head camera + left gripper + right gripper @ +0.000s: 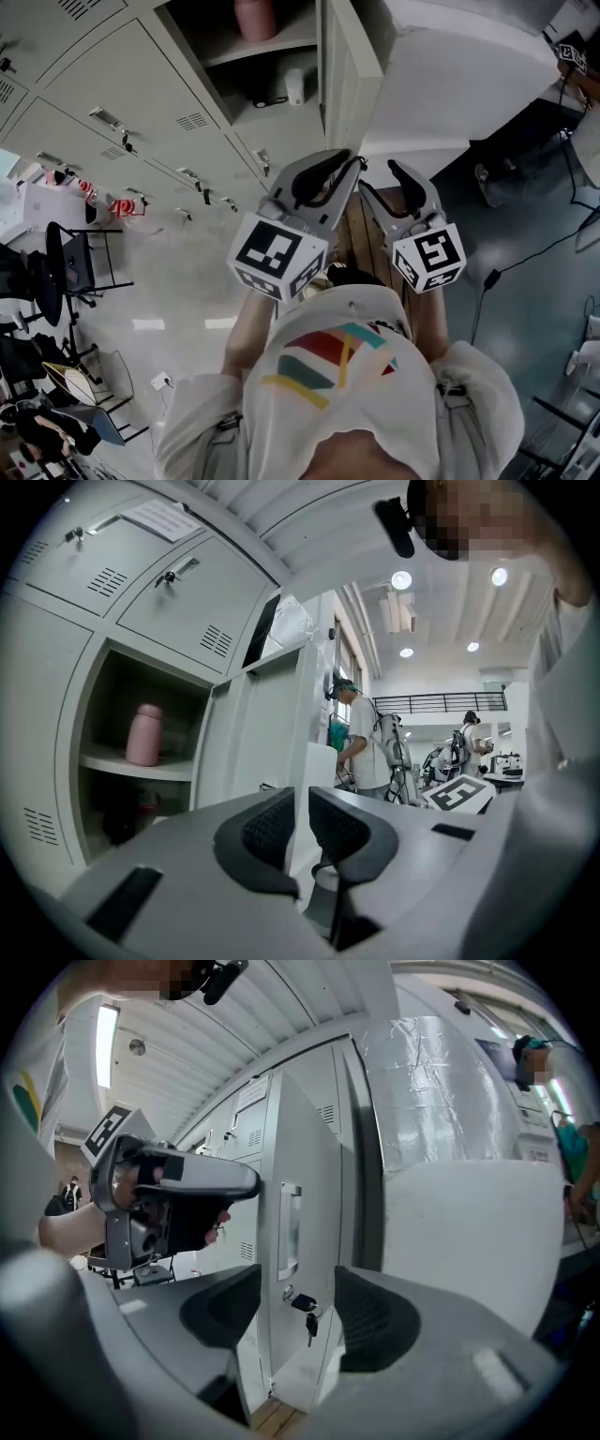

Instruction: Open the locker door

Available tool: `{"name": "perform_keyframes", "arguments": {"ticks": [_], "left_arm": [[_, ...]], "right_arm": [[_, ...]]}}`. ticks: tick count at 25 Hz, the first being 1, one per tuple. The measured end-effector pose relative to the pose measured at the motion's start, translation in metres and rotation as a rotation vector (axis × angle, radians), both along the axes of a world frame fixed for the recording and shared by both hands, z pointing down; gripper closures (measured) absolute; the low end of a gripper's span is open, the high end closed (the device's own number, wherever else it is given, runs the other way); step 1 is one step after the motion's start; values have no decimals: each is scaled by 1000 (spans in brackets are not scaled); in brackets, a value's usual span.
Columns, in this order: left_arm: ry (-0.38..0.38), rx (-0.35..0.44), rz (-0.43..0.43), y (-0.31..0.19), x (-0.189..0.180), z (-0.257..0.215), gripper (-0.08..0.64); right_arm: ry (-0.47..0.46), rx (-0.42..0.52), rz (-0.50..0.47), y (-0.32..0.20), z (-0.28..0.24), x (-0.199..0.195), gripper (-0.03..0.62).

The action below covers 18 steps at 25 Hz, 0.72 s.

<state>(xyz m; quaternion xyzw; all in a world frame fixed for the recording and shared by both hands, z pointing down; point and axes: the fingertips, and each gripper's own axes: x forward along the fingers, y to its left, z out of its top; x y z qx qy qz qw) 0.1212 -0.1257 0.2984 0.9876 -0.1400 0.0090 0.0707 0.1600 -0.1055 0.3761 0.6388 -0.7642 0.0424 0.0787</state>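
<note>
Two grippers working locker door (337, 89), door standing wide open. L gripper (298, 822) pinching door's free edge, jaws clamping near-together on it. R gripper (298, 1309) hovering just beside door's outer face, jaws apart, empty. Looking like final step; next prob. releasing edge, backing off w/o nudging door.

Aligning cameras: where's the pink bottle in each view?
Head view: bottle at the top edge, left of centre.
Left gripper view: bottle at mid-left.
Right gripper view: not in it.
Shared landmark: the open door.
</note>
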Motion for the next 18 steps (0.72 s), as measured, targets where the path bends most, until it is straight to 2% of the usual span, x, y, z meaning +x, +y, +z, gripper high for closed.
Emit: {"name": "perform_keyframes", "arguments": {"ticks": [6, 18], "left_arm": [[-12, 11, 66, 12, 27, 0, 505], [-25, 27, 170, 23, 83, 2, 505]], "right_arm": [[-20, -15, 86, 21, 6, 28, 354], [-31, -2, 180, 31, 4, 59, 354]]}}
